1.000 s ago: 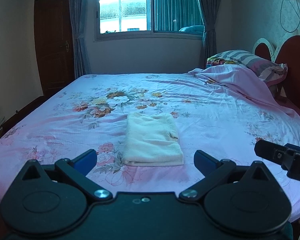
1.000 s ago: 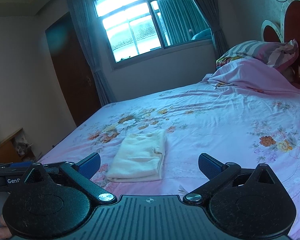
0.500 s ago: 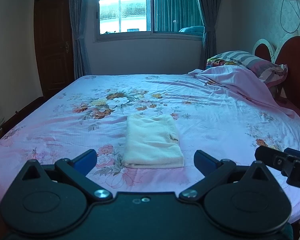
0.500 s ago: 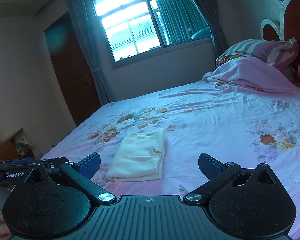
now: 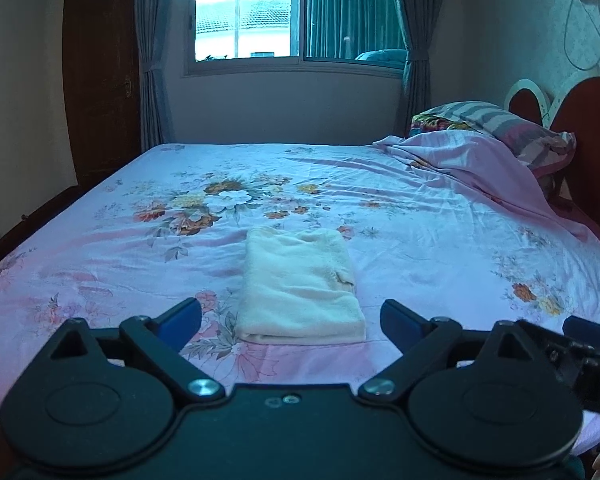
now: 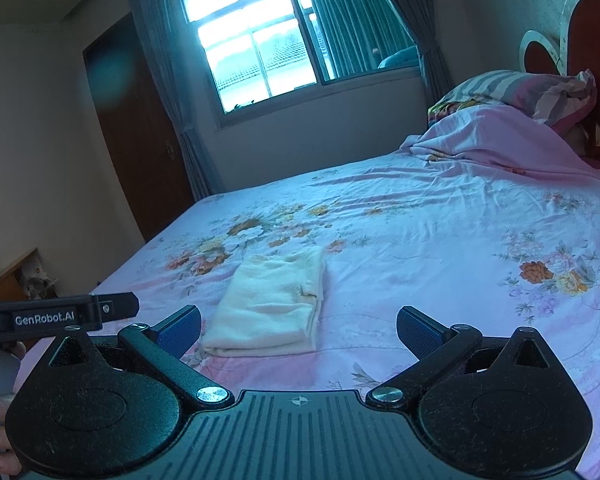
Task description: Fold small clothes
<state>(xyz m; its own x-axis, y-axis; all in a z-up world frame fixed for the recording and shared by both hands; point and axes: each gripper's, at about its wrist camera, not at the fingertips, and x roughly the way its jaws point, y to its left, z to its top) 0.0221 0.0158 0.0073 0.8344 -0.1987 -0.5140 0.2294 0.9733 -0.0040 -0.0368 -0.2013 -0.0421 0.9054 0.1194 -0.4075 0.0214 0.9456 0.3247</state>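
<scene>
Left wrist view: the folded cream garment (image 5: 300, 286) lies on the bed (image 5: 440, 240) just beyond the left gripper (image 5: 290, 318), long axis running near-to-far. Its jaws, just narrowing slightly, gape empty. The right gripper (image 6: 298, 326) gapes too, the garment toward its left.

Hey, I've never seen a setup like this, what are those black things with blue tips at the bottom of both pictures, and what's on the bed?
Those are two hand-held grippers; a person holds one in each hand, and no robot arm is involved. Each carries a camera looking forward along its fingers. One picture comes from the left gripper, the other from the right gripper. Both stand open and hold nothing; the left gripper's jaws have just been closing slightly with nothing between them. On the pink floral bedsheet lies a folded cream fleece garment, flat, just ahead of the fingers and untouched. A striped pillow sits by the headboard.
</scene>
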